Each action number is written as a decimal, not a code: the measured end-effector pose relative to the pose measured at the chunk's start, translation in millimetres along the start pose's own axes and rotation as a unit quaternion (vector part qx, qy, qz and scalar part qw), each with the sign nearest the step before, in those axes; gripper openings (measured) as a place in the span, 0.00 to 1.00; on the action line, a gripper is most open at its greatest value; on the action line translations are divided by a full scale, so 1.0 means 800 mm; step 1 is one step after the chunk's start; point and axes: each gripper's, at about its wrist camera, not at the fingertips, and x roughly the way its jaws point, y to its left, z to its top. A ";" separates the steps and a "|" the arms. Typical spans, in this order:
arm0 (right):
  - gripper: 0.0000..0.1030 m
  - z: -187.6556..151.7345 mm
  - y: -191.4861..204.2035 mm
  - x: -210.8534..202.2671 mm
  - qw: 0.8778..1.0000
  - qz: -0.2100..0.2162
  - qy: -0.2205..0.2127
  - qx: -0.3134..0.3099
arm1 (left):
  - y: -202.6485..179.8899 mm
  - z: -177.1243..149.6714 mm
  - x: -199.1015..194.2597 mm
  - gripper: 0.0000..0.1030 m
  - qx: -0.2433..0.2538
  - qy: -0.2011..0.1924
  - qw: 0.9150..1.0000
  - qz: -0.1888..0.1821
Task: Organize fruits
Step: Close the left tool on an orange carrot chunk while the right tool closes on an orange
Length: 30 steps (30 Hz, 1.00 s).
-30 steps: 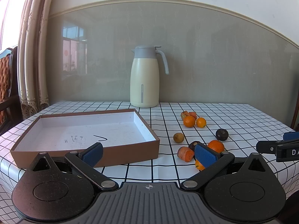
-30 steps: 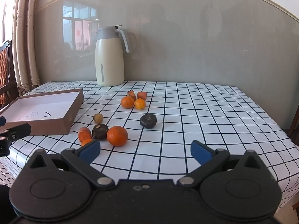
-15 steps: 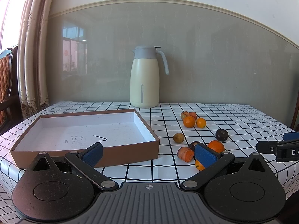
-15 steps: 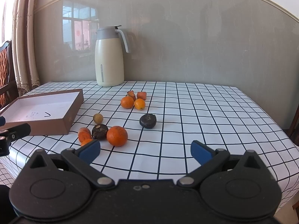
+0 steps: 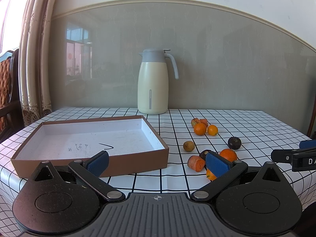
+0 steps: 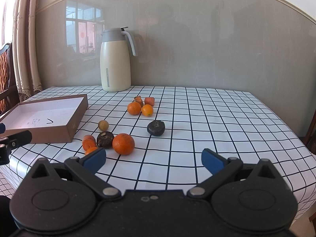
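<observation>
- Nothing has moved vs. the frames 1.0 s and 0.5 s back: both grippers and all fruit sit in the same positions.
- Left gripper (image 5: 157, 163): jaws spread wide, nothing btwn the blue pads; held low at the near table edge, facing the box and fruit.
- Right gripper (image 6: 153, 161): jaws spread wide, empty; held low at the near edge, to the right of the fruit group.
- Tablecloth (image 6: 217, 118): white w/ black grid, covers the whole table.
- Brown box (image 5: 126, 162): shallow, white inside w/ pen marks on the floor, no fruit in it; sits left of the fruit, on the cloth.
- Near cluster, just right of the box's near corner: large orange (image 6: 123, 144) touching a dark round fruit (image 6: 105, 139); carrot piece (image 6: 88, 142) just beside that; small orange fruit (image 6: 91, 150) partly hidden behind the right gripper's left pad.
- Small tan fruit (image 6: 103, 125): alone, btwn near cluster and box.
- Second dark fruit (image 6: 156, 128): alone, right of the near cluster.
- Far cluster: two oranges (image 6: 134, 108) side by side, two carrot chunks (image 6: 149, 101) just behind them.
- Cream jug (image 5: 153, 83) w/ grey lid and handle: upright at the back of the table, against the wall.
- Curtain (image 5: 33, 59) and part of a chair at far left.
</observation>
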 end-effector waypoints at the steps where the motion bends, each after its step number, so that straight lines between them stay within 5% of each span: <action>1: 0.94 0.000 0.000 0.000 1.000 0.001 0.000 0.000 | 0.000 0.000 0.000 1.00 0.000 0.000 1.000 0.000; 13: 0.92 0.001 -0.004 -0.004 1.000 0.027 -0.009 0.008 | -0.005 0.001 -0.001 1.00 0.010 -0.001 1.000 0.004; 17: 0.70 0.007 -0.011 0.007 0.999 0.041 0.004 0.019 | -0.011 0.003 0.004 1.00 0.019 0.003 1.000 -0.005; 18: 0.68 0.008 -0.011 0.009 0.999 0.044 0.007 0.022 | -0.015 0.004 0.007 0.96 0.023 0.002 1.000 -0.009; 19: 0.68 0.009 -0.011 0.012 0.999 0.045 0.009 0.021 | -0.018 0.004 0.009 0.77 0.025 0.002 1.000 -0.012; 20: 0.68 0.010 -0.010 0.014 0.999 0.046 0.010 0.018 | -0.022 0.004 0.015 0.68 0.027 0.009 0.999 -0.016; 30: 0.64 0.011 0.003 0.049 0.998 0.047 0.023 -0.027 | -0.043 -0.009 0.063 0.67 0.041 0.048 0.997 -0.033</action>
